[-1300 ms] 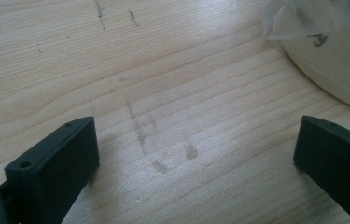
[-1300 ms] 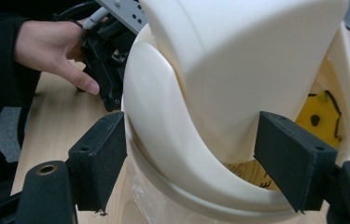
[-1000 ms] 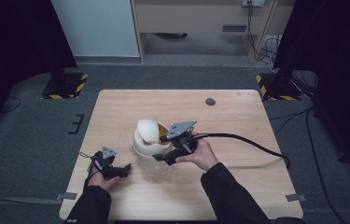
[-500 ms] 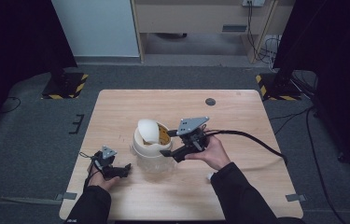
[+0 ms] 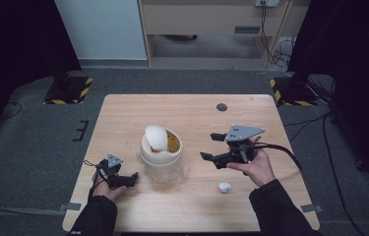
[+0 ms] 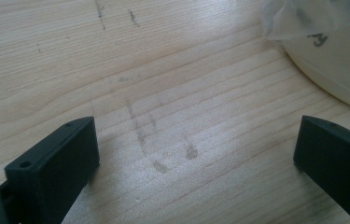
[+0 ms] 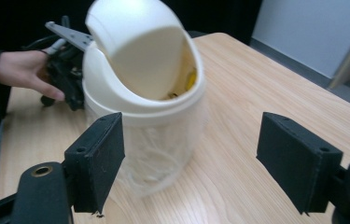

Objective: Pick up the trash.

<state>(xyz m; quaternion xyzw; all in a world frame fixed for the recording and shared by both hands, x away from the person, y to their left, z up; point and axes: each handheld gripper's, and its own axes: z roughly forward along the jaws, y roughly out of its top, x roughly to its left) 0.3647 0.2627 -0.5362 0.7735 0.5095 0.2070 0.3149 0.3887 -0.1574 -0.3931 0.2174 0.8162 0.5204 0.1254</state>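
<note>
Bin (image 5: 161,152) stands apart between both wide-spread, empty grippers.

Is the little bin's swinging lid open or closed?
Open. The bin's white lid is tilted, leaving a gap where something yellow shows inside.

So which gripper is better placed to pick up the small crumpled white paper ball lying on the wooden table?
Right, probably. The right gripper is open and empty, and the small crumpled white paper ball lies just below that hand. The left gripper rests across the cream swing-lid bin, farther away.
</note>
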